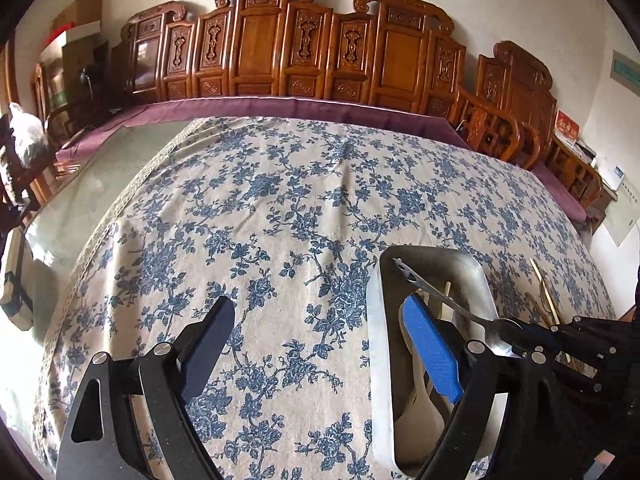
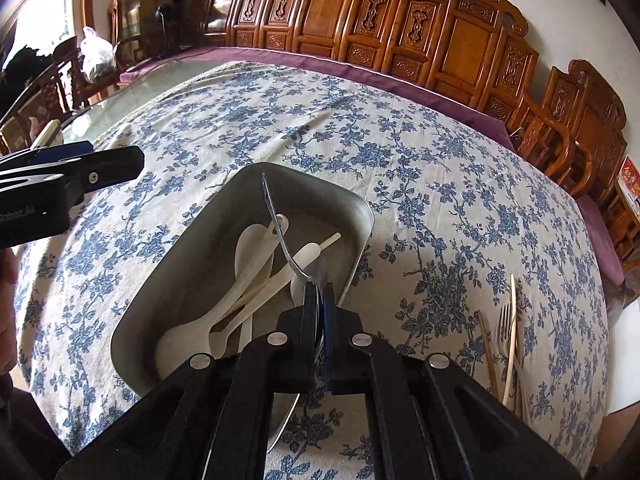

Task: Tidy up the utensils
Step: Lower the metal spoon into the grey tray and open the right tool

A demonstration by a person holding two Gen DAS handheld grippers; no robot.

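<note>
A metal tray (image 2: 356,208) sits on the floral tablecloth and holds several white spoons (image 2: 244,248) and a chopstick (image 2: 330,239). My right gripper (image 2: 319,300) is shut on a metal spoon (image 2: 276,220), gripping its bowl, with the handle pointing out over the tray. In the left wrist view the tray (image 1: 376,320) lies at right, with the metal spoon (image 1: 436,292) held above it by the right gripper (image 1: 516,350). My left gripper (image 1: 324,336) is open and empty, left of the tray; its right finger hangs over the tray's left side. It also shows at the left of the right wrist view (image 2: 80,168).
A metal fork (image 2: 506,324) and chopsticks (image 2: 510,340) lie on the cloth right of the tray. Carved wooden chairs (image 2: 460,28) line the table's far edge. Bare glass tabletop (image 1: 88,184) shows at the far left.
</note>
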